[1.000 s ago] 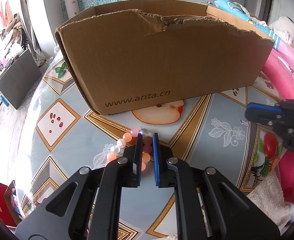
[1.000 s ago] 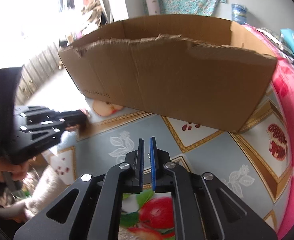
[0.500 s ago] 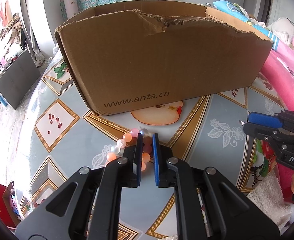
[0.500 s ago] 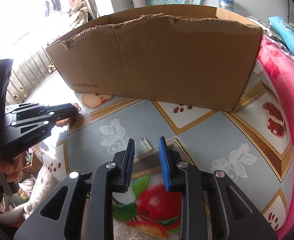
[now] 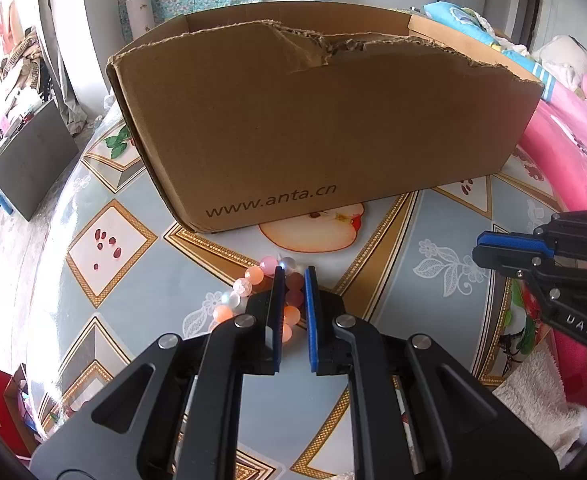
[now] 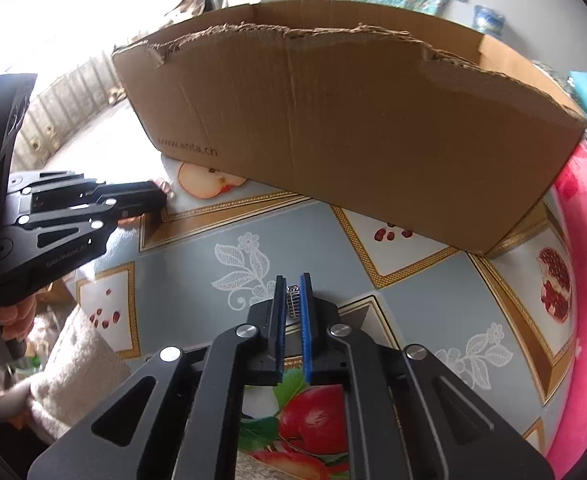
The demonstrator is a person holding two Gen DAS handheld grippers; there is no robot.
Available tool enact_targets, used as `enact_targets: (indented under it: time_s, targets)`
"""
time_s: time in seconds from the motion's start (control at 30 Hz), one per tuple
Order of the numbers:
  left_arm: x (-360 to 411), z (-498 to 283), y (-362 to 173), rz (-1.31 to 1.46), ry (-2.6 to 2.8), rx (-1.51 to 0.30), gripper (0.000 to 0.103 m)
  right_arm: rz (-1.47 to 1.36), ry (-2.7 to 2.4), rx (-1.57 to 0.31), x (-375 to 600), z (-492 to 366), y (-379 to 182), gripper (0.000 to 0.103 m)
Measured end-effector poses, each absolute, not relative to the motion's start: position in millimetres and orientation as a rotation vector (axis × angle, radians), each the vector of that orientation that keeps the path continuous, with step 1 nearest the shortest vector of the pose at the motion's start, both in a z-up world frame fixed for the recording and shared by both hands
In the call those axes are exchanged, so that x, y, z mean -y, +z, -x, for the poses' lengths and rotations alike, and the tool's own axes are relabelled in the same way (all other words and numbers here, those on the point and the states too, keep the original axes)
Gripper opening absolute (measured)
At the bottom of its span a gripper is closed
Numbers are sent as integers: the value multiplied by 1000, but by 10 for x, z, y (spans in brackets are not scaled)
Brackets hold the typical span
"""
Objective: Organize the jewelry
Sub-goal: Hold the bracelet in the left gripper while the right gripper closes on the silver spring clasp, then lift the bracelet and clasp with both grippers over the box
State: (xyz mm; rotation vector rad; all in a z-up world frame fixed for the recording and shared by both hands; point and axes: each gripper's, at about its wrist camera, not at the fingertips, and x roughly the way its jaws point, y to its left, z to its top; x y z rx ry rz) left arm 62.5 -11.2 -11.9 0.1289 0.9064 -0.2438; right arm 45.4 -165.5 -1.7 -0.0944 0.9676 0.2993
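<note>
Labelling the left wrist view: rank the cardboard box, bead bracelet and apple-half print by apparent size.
1. cardboard box
2. apple-half print
3. bead bracelet, partly hidden by the tongs, so the gap is unsure.

Beaded bracelet (image 5: 253,292): round pink, orange and translucent white beads in a loop, lying on the patterned tabletop at lower centre of the left wrist frame, partly hidden, 1 side running between blue pads. Small silver clip-like piece (image 6: 293,301): narrow, ribbed metal, lying lengthwise between 2 blue pads at lower centre of the right wrist frame; its type cannot be told.
</note>
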Motion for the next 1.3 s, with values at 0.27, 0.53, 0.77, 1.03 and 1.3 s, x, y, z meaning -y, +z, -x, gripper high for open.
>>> enact_targets:
  time_s: [0.27,0.53,0.77,1.03,1.3]
  targets:
    - [77,-637,-131,-120,-265,-893,9,-27,343,-979,1841,-599,28,5]
    - [-70,-594,-114,-65,-350,-855,8,-174,350,-911,2142,-514,276,5]
    - [-349,-427,295,85,-465,-761,8,-149,354,-785,2103,-513,713,5]
    - [-512,-289,1078,222,-649,-625,8,-120,401,-632,2150,-692,1275,5]
    - [-375,-734,1686,223,-755,-595,8,-116,423,-578,2293,-1130,1600,5]
